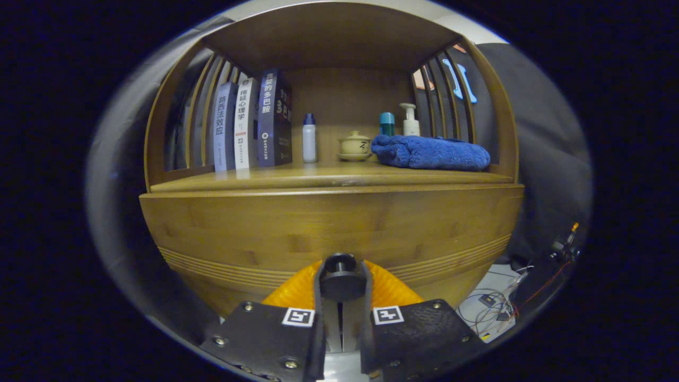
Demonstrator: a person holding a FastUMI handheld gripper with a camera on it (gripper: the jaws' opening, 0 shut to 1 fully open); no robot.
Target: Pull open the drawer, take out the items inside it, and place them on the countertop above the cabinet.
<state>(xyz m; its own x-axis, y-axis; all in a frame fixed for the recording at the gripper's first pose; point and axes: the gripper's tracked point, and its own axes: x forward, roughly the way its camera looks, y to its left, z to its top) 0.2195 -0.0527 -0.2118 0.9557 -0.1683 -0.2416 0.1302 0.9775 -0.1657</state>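
Note:
A wooden cabinet's drawer front stands right before me, wide and plain. Its round dark knob sits between my two fingers, and my gripper is shut on it, one finger pressing each side. The drawer looks closed or barely out; I cannot tell which, and its inside is hidden. Above the drawer runs the wooden countertop, a shelf under a wooden roof.
On the countertop stand three books, a white bottle, a small lidded ceramic cup, a teal-capped bottle, a pump bottle and a folded blue towel. Slatted sides close both ends. Cables lie on the floor at right.

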